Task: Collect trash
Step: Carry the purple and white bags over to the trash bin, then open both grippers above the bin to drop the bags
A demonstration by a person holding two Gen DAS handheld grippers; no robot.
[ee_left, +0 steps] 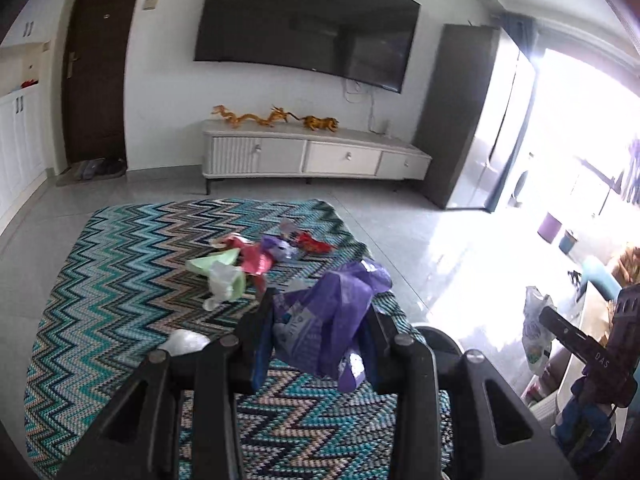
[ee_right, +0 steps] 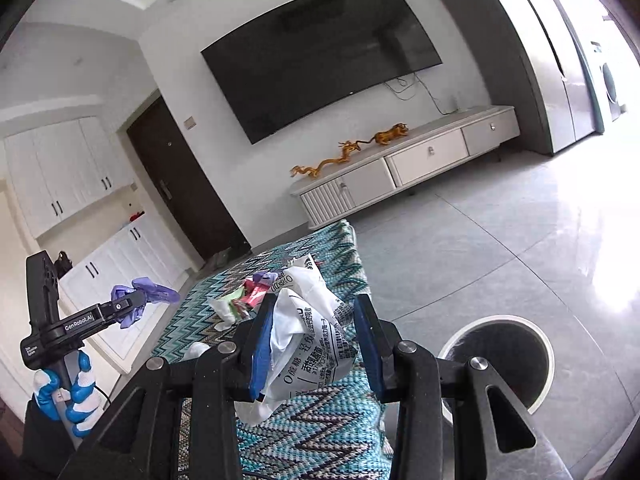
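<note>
L gripper (ee_left: 320, 316) clenched on purple wrapper (ee_left: 332, 312) above zigzag rug (ee_left: 120, 280), R gripper (ee_right: 316, 340) gripping white packet (ee_right: 308, 332), bin (ee_right: 500, 364) at 4 o'clock, more trash (ee_left: 256, 256) at 11 o'clock on rug

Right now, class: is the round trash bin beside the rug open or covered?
Open. In the right wrist view the trash bin shows a bare white rim around a dark interior, with no lid over it. Whether it already holds trash cannot be told.
</note>
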